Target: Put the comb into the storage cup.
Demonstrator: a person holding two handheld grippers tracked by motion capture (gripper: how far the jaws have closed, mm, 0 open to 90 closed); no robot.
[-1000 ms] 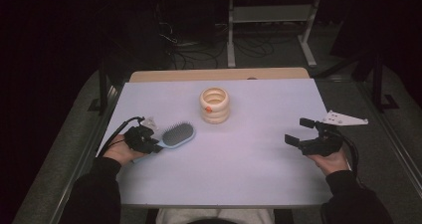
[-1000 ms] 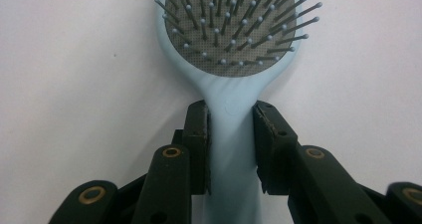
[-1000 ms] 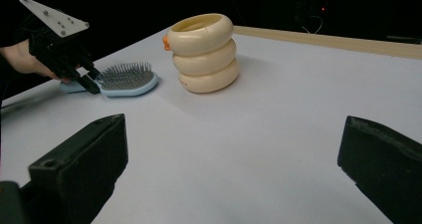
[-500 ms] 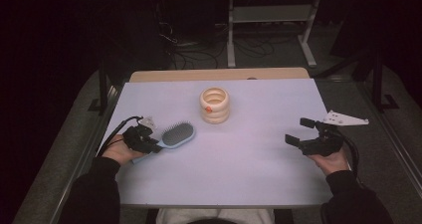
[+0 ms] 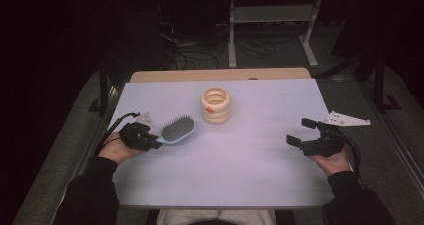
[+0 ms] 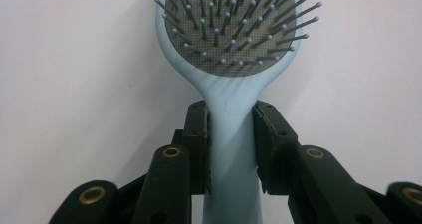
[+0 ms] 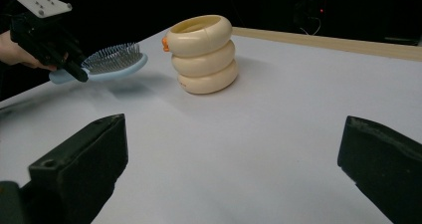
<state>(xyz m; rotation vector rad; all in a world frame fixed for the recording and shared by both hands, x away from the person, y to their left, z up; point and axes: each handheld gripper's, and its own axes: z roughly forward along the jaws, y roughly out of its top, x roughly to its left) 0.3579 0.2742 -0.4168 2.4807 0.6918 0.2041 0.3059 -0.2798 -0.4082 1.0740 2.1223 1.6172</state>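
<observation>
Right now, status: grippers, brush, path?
Left gripper shut on light-blue plastic hairbrush, lifted off table. Right gripper open, empty. Cream ringed holder beyond brush; nothing between.

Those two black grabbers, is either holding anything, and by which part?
The left gripper clamps the light blue plastic hairbrush by its handle; the right gripper holds nothing.

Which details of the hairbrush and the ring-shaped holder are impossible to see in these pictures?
- Hairbrush: its handle end is cut off by the bottom edge of the left gripper view, and the left gripper covers it in the high view.
- Cream ring-shaped holder: its inside is hidden by its own rim in the right gripper view.
- Orange piece on the holder: too small to identify.
</observation>
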